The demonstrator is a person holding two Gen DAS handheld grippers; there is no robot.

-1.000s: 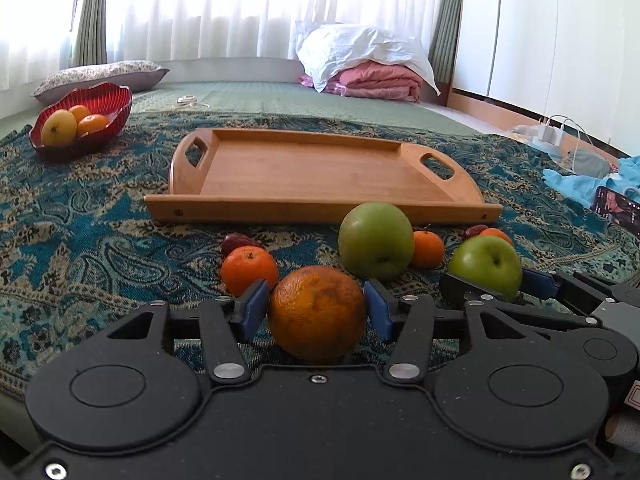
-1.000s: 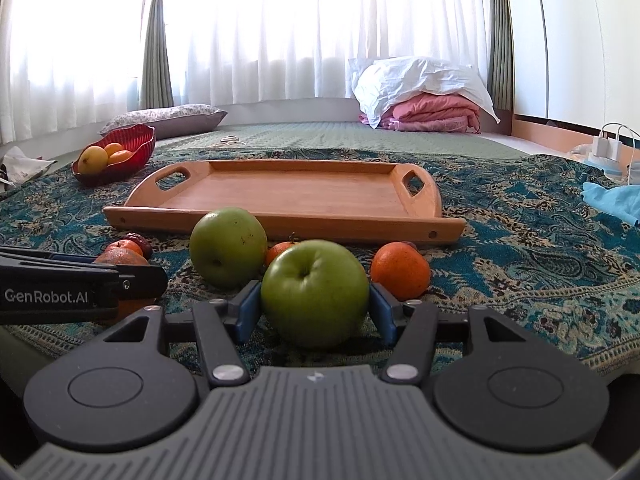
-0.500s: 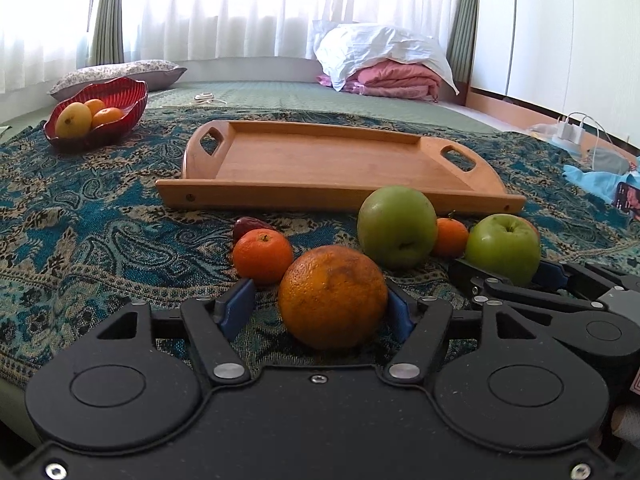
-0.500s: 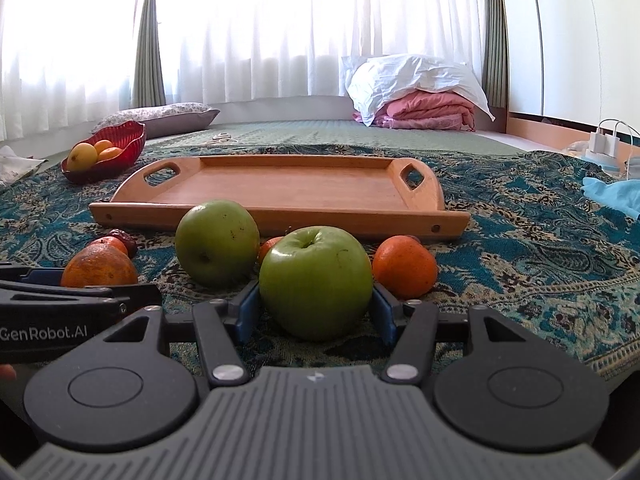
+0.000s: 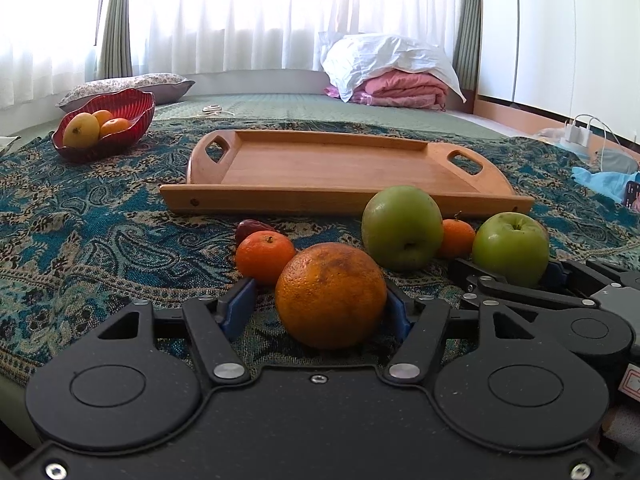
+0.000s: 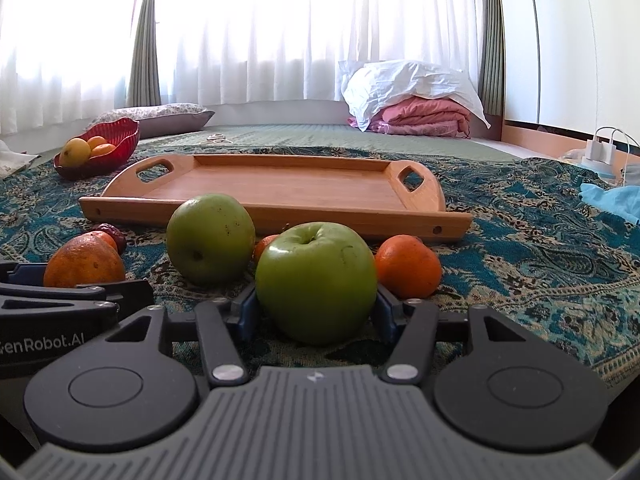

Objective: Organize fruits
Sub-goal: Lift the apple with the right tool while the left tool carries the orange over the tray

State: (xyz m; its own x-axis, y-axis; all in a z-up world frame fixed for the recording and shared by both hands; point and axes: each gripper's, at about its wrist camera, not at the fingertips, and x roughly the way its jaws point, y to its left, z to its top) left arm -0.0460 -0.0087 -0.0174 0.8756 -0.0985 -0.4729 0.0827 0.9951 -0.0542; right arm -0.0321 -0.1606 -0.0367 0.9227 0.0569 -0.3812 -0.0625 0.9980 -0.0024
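Lying along the near rim of the tray [image 5: 344,200], the loose fruit leaves the tray floor free. Left gripper [image 5: 320,312]: jaws have just been closing around the orange [image 5: 332,296], with the left pad still clear of it. Right gripper [image 6: 316,312]: both pads press on an apple [image 6: 316,280]. Count: two apples, one orange, three tangerines [image 6: 408,266], one date [image 5: 248,229]. The bowl [image 5: 136,114], far left, holds three fruits. Surface: patterned teal cloth [image 5: 100,240]. Behind it are white curtains [image 6: 280,40] and folded bedding [image 5: 400,80].
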